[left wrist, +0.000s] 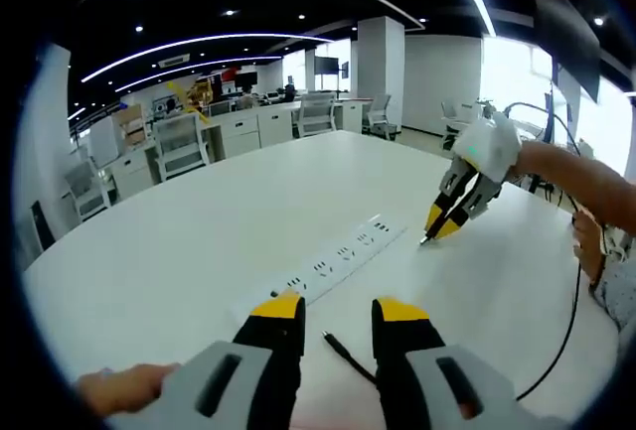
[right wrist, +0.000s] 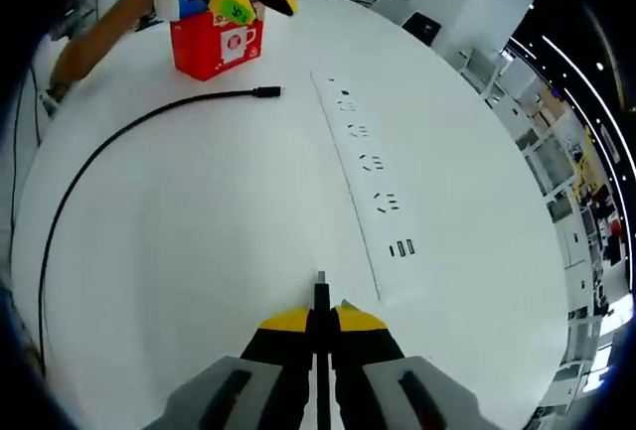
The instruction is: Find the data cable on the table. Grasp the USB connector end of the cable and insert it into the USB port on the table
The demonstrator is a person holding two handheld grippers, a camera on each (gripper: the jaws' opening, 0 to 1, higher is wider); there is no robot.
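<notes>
Our right tongs point(right wrist: 321, 319) grip the cable's USB connector point(right wrist: 320, 284), just short of the power strip point(right wrist: 363, 157); its USB port point(right wrist: 401, 247) probably unfilled. Left tongs point(left wrist: 340, 316) wide. Insertion remains.

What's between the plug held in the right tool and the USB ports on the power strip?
Bare white table, seen in the right gripper view; the plug sits left of the USB ports.

Red box point(right wrist: 213, 45): white cup logo, lettering too small to read.
</notes>
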